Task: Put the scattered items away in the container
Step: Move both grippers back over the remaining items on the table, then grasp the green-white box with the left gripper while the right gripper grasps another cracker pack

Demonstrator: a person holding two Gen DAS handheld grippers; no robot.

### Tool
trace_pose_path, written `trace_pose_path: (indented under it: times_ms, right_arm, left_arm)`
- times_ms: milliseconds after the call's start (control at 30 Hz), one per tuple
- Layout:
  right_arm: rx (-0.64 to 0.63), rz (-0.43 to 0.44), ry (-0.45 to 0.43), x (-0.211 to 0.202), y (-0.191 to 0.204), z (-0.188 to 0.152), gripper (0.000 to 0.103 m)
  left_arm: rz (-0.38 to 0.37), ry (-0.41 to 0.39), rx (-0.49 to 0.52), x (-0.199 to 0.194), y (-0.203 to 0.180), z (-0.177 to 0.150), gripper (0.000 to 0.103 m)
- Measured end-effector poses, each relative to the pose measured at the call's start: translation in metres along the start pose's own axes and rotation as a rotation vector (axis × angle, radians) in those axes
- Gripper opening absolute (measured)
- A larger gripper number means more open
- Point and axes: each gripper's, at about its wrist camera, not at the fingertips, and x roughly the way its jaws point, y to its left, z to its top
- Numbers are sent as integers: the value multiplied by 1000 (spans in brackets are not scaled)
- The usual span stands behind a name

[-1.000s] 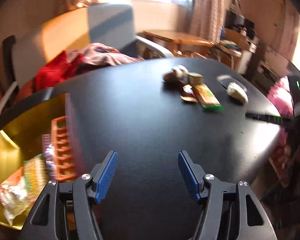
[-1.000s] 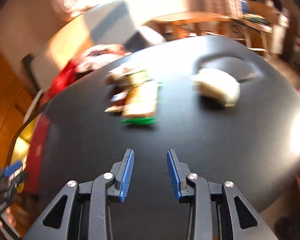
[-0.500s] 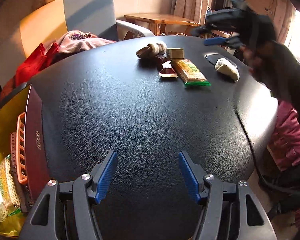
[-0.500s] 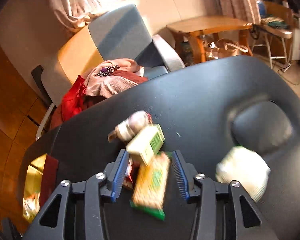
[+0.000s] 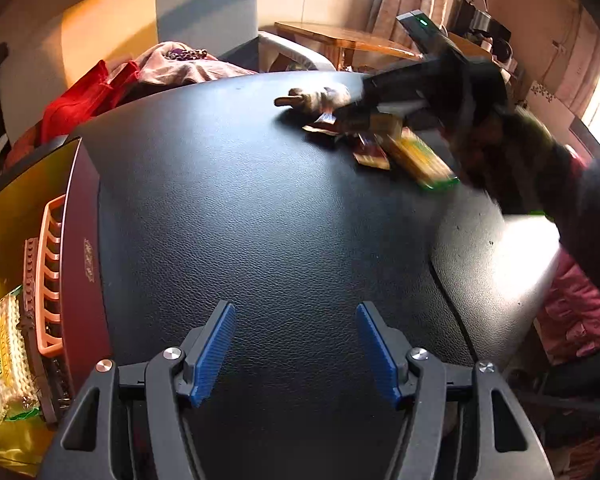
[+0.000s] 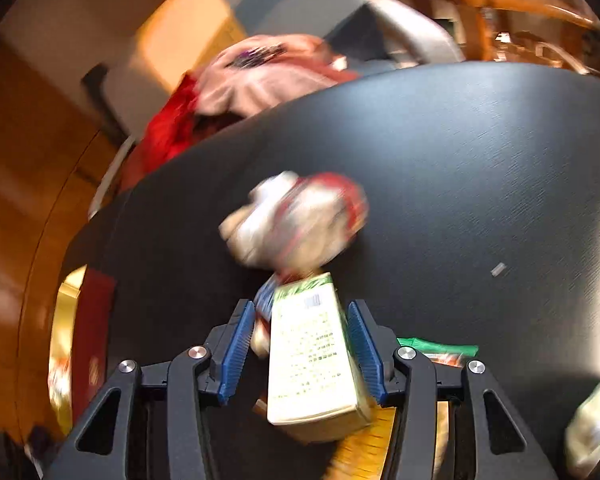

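My left gripper [image 5: 295, 344] hangs open and empty over the near part of the black table [image 5: 268, 208]. At the far right of that table lies a pile of snacks: a crumpled white-and-red wrapper [image 6: 300, 220], a small cream box with a green end [image 6: 312, 352], a brown sachet [image 5: 370, 156] and a yellow cracker bar with a green edge [image 5: 424, 160]. My right gripper [image 6: 302, 340] is open and low over the pile. The cream box lies between its blue pads, with a gap on the left side. The bar [image 6: 364, 448] lies partly under this gripper.
The container, a dark red box [image 5: 84, 248] with a gold lining, stands open at the table's left edge. It holds an orange rack [image 5: 50, 280] and a cracker packet [image 5: 6, 352]. A pale crumpled item [image 6: 592, 424] lies to the right. A chair with clothes [image 5: 172, 68] stands behind.
My right gripper has moved forward and down onto the snack pile, and the cream box now sits between its fingers. The left gripper stays open over the near table.
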Motion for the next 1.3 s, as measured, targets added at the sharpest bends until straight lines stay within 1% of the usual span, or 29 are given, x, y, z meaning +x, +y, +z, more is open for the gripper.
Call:
trace_pose_path:
  times_ms: [67, 100, 167, 267, 400, 467, 600, 700, 867, 900, 1033, 1067, 1133, 1167, 1200, 1233, 1300]
  right_arm:
    - [-37, 42, 31, -1, 13, -21, 51]
    - [-41, 59, 30, -6, 17, -30, 51]
    - [-33, 88, 13, -18, 21, -47, 51]
    - [3, 114, -45, -45, 18, -69, 51]
    - [64, 87, -128, -82, 5, -101, 51]
    - [79, 46, -154, -96, 0, -117, 56]
    - [106, -14, -172, -105, -7, -136, 57]
    - [116, -37, -192, -113, -11, -146, 58]
    - [110, -58, -208, -116, -13, -150, 60]
    - [108, -56, -209, -115, -13, -150, 60]
    - [105, -57, -212, -113, -13, -149, 63]
    - [110, -52, -214, -112, -15, -149, 65]
    - [118, -48, -217, -111, -16, -148, 67]
    - [120, -48, -216, -109, -18, -148, 67]
    - [123, -51, -214, -108, -19, -149, 67]
    - [125, -55, -211, -107, -20, -149, 67]
    - [130, -60, -209, -105, -22, -149, 67]
  left_arm:
    - [0, -6, -11, -2, 2, 0, 64]
    - [-1, -9, -16, -4, 3, 1, 64]
    - [-3, -14, -26, -6, 4, 2, 64]
    - [-32, -24, -26, -5, 0, 20, 64]
    - [-71, -38, -25, -5, -6, 44, 64]
    - [-91, -45, -25, -5, -9, 56, 64]
    - [-110, -24, -35, 11, -16, 95, 66]
    - [-119, -2, -44, 26, -23, 126, 67]
    - [-117, 59, -45, 62, -35, 156, 67]
    - [-119, 77, -47, 70, -37, 160, 67]
    - [-88, 152, -37, 100, -44, 172, 67]
    - [-69, 163, -35, 107, -45, 175, 66]
    - [-66, 186, -19, 115, -47, 178, 64]
    - [-60, 188, -8, 118, -47, 178, 61]
    - [-50, 182, 1, 118, -47, 178, 53]
    - [-39, 174, 7, 118, -47, 177, 48]
    - [-44, 164, 4, 116, -42, 172, 44]
